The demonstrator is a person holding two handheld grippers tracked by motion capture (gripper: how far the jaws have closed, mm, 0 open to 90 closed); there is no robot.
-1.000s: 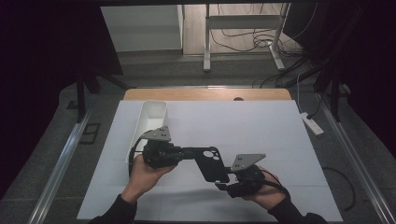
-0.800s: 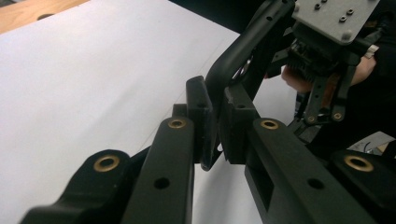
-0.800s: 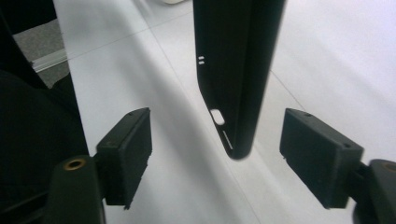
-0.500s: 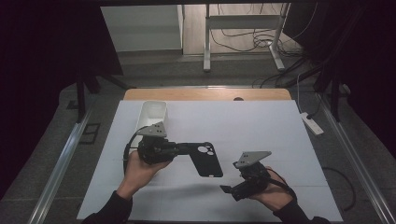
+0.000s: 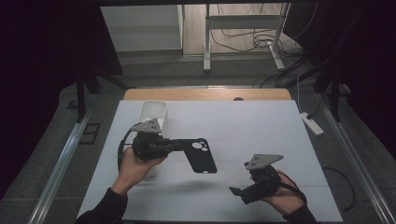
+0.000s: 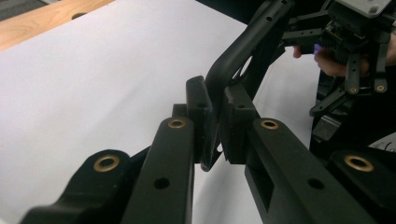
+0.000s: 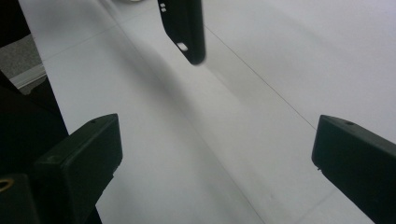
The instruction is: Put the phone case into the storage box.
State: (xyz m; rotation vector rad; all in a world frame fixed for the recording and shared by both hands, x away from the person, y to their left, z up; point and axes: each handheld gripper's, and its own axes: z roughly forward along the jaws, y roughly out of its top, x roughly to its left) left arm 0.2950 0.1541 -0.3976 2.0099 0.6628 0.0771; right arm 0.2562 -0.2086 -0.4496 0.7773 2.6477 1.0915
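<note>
Now black plastic phone case with camera cut-out [image 5: 201,155] pinched by one edge between pads [image 6: 201,109] of left gripper [image 5: 173,145], held apparently clear above white table cover [image 5: 261,126]. Right gripper [image 5: 236,193] jaws just opened, spread wide, nothing between; case well apart from them.

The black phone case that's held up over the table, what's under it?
Under the black phone case, clamped at one edge by the left tool, lies the white table sheet and the case's faint shadow. Nothing else lies there; the strip beneath the left hand is covered.
</note>
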